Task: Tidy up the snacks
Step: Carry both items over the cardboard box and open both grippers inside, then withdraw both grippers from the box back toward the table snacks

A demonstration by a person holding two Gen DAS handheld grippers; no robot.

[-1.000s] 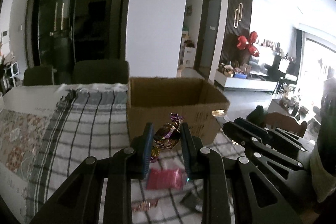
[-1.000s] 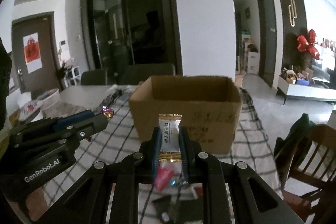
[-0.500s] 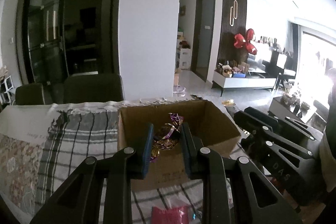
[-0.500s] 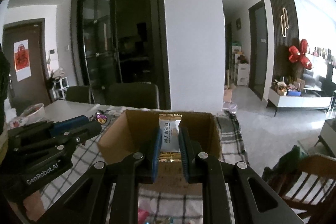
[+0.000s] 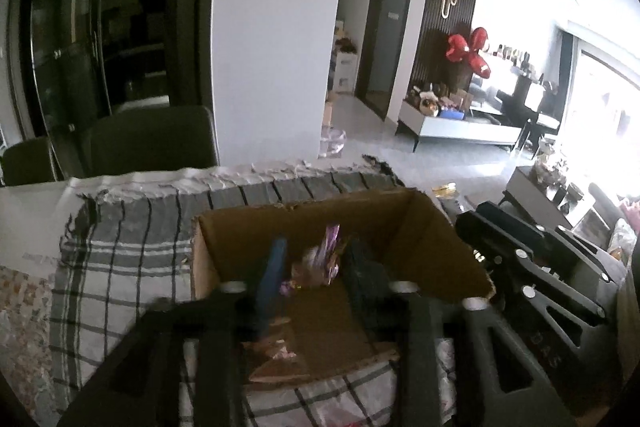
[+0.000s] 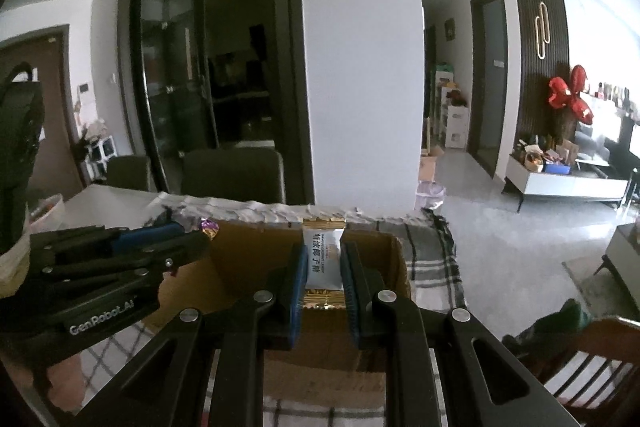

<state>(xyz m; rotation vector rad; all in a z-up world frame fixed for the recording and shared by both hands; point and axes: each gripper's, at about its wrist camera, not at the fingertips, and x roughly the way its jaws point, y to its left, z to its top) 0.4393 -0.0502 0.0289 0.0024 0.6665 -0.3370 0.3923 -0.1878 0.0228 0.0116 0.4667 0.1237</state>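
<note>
The left gripper hangs over the open cardboard box, and its jaws are opening. Between them is a purple and gold foil-wrapped candy, blurred; gaps show on both sides of it, so the pads no longer press on it, and it sits above the inside of the box.

The right gripper is clenched on a white snack packet with gold crimped ends and dark printed characters. The packet stands upright between the blue-lined pads, poised over the near part of the same cardboard box (from this camera the left gripper reaches in from the left, with the candy's purple wrapper showing at its tip).

The box stands on a grey and white checked cloth that covers the worktop. Dark chairs stand at the far edge of the worktop, and behind them rises a white pillar.
</note>
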